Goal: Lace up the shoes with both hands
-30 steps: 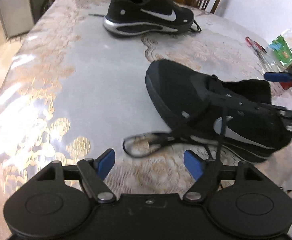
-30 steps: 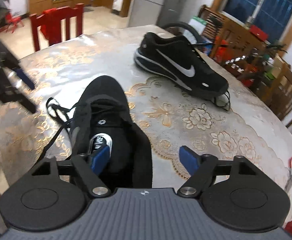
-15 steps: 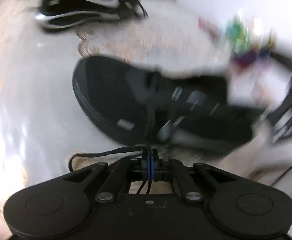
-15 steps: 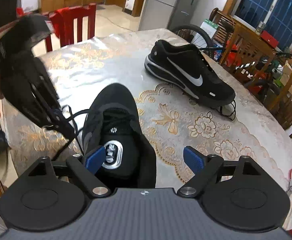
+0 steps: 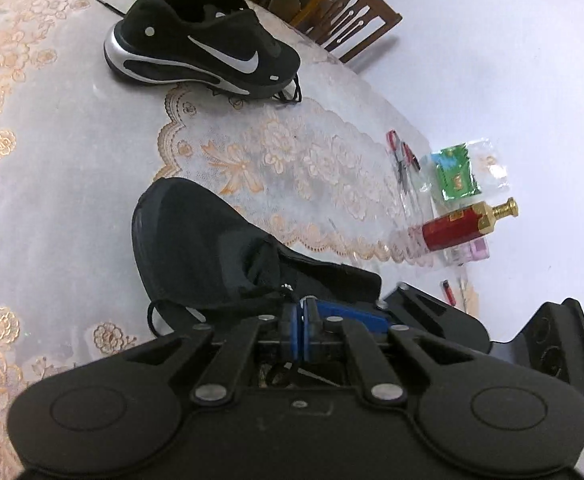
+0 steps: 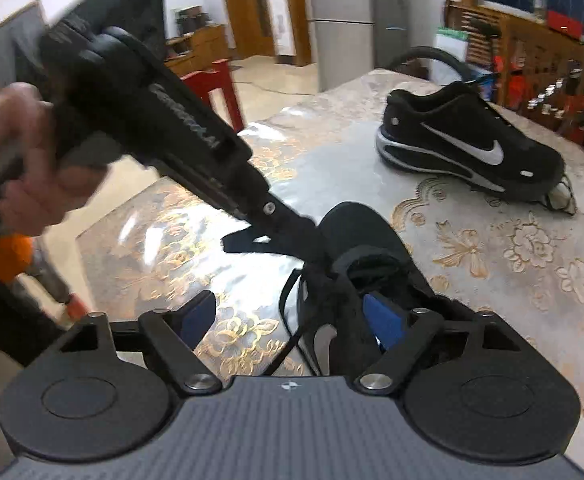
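Bare tablecloth [image 5: 63, 168] lies open between near shoe [image 5: 195, 248] and far shoe [image 5: 199, 44].

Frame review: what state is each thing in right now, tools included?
left tool: shut, apparently pinching the lace.
right tool: open, straddling the side wall of the near shoe.
near shoe: on the table, untied.
lace: slack loop beside the near shoe.
far shoe: upright on its sole, untouched.
red bottle: lying on its side, capped.
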The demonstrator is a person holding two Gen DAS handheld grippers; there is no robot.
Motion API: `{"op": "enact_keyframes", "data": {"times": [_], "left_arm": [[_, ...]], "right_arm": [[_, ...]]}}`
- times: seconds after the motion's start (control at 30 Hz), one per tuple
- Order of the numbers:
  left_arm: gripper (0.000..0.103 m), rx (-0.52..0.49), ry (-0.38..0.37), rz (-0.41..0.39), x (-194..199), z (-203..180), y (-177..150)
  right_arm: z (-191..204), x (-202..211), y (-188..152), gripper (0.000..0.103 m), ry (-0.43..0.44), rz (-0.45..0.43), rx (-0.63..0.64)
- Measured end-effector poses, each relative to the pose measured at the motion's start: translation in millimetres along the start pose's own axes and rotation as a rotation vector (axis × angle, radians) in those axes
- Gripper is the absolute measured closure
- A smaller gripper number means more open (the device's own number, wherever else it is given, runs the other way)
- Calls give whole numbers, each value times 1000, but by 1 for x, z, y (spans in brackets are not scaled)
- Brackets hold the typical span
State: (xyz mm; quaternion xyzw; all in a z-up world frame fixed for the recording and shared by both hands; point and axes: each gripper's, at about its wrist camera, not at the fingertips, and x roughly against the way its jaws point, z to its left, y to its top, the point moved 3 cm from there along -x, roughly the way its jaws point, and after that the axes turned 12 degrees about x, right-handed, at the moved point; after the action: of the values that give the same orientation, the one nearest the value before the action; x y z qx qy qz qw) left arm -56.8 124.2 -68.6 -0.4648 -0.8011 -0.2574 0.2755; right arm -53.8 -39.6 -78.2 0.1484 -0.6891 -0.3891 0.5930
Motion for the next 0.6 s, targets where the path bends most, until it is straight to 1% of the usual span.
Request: {"op": "enact_keyframes", "data": {"times": [0.03, 0.1, 0.13, 0.17, 0.2, 0.23, 0.27, 0.33, 0.37, 0.43, 0.47, 0.5, 0.53, 0.6], "left_arm": [[101, 18, 1, 5, 2, -1, 0], [101, 89, -11, 23, 5, -2, 3], [101, 126, -16, 28, 5, -1, 6], [101, 160, -20, 31, 5, 0, 10], [101, 186, -27, 34, 6, 1, 14], [101, 203, -33, 38, 6, 0, 17], [101, 209, -39, 42, 6, -2, 20], [101, 210, -47, 48, 7, -6, 24], [101, 208, -49, 49, 7, -8, 25], [101, 202, -54, 49, 6, -11, 26], [101, 202, -57, 49, 5, -11, 27], [101, 203, -60, 47, 4, -11, 28], [101, 208, -62, 45, 3, -10, 30], [101, 222, -67, 35, 3, -6, 35]], "right_arm": [[3, -1, 2, 20, -3, -7, 2], [13, -3, 6, 21, 9, -24, 40], [16, -6, 7, 21, 18, -23, 58], [17, -9, 8, 23, 27, -14, 48], [16, -14, 7, 26, 45, -13, 11], [14, -20, 5, 27, 70, -22, -42], [11, -27, 5, 29, 64, -34, -73], [6, -40, 5, 29, 24, -57, -112], [3, -46, 6, 29, 21, -65, -139], [-6, -57, 10, 36, 31, -77, -198], [-9, -59, 11, 49, 46, -86, -220], [-12, -57, 11, 70, 99, -109, -243], [-16, -54, 9, 76, 166, -139, -268], [-23, -47, 6, 75, 301, -198, -317]]}}
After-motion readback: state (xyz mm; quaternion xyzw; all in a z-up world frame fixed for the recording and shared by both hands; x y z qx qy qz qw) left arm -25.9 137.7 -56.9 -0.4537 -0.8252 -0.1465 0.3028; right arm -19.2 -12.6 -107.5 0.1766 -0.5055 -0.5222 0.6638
